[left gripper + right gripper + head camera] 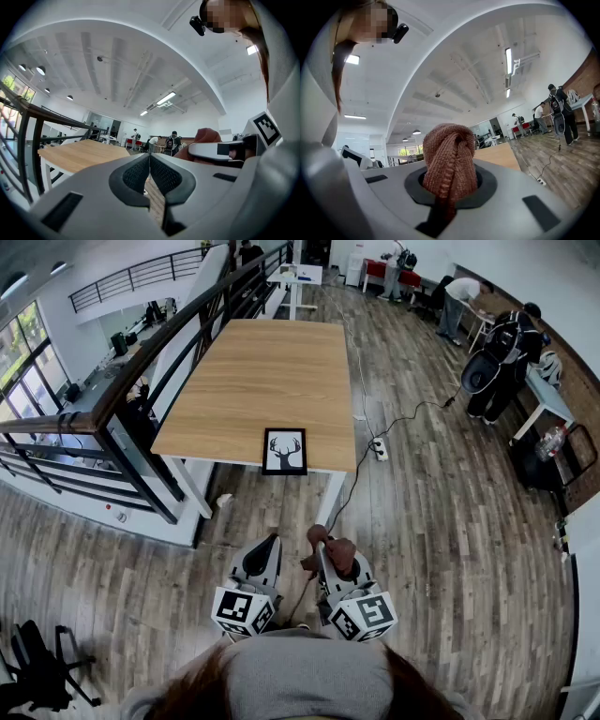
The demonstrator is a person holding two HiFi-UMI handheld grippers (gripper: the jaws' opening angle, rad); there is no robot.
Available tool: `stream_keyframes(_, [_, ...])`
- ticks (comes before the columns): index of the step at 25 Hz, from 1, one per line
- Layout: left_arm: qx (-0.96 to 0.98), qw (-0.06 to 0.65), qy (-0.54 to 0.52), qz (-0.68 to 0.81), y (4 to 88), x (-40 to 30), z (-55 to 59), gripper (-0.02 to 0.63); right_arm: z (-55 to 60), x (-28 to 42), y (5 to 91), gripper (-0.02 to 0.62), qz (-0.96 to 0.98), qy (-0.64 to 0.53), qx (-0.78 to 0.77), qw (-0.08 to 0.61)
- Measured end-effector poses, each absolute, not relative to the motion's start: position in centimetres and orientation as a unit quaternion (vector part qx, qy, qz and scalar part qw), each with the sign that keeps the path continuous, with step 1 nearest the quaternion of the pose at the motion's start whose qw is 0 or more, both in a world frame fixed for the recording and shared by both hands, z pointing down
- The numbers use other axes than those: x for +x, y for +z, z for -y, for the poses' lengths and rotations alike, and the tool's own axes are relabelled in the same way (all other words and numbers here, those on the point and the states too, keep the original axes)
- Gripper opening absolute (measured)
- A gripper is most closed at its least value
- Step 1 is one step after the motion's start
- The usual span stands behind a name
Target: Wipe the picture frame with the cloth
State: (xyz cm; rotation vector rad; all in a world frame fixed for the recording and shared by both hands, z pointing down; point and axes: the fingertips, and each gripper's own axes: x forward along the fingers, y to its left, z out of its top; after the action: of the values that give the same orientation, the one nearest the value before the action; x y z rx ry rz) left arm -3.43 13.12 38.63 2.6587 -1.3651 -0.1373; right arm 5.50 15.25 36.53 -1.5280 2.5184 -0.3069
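Left gripper (150,174) pressed closed and empty, right gripper (450,187) clamped on bunched reddish-brown cloth (450,157), both level, short of wooden table (253,371), stag-print picture frame (284,451) flat at its near edge

Table (253,381): one, rectangular, pale wooden top on white legs, standing on the floor beside a dark railing.

Picture frame (284,451): one, black border, white sheet with a black antlered deer head. It lies flat on the table top at the 6 o'clock edge, towards the 5 o'clock corner.

Floor (450,521): grey-brown wooden planks. A white power strip (380,448) lies at 3 o'clock of the frame, and a dark cable (412,413) runs from it towards 2 o'clock.
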Motion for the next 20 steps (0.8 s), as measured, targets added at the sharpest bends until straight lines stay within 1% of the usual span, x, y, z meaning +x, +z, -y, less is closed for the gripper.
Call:
stream_keyframes(7, [0.881, 0.098, -0.033, 0.462, 41.1, -2.0, -13.8, 0.009, -15.0, 6.8, 38.6, 0.044, -0.852, -0.125, -0.501, 0.081])
stream_keyframes(12, [0.88, 0.091, -0.028, 0.466, 41.3, -2.1, -11.9, 0.009, -12.8, 6.6, 38.6, 0.046, -0.855, -0.125, -0.495, 0.088])
stream_keyframes(16, [0.876, 0.099, -0.033, 0.47, 41.9, -3.0, -8.5, 0.009, -9.6, 5.7, 39.2, 0.046, -0.858, -0.125, -0.492, 0.076])
stream_keyframes(20, [0.879, 0.094, -0.052, 0.465, 40.9, -3.9, -2.8, 0.009, -5.0, 4.6, 37.9, 0.044, -0.854, -0.104, -0.503, 0.083])
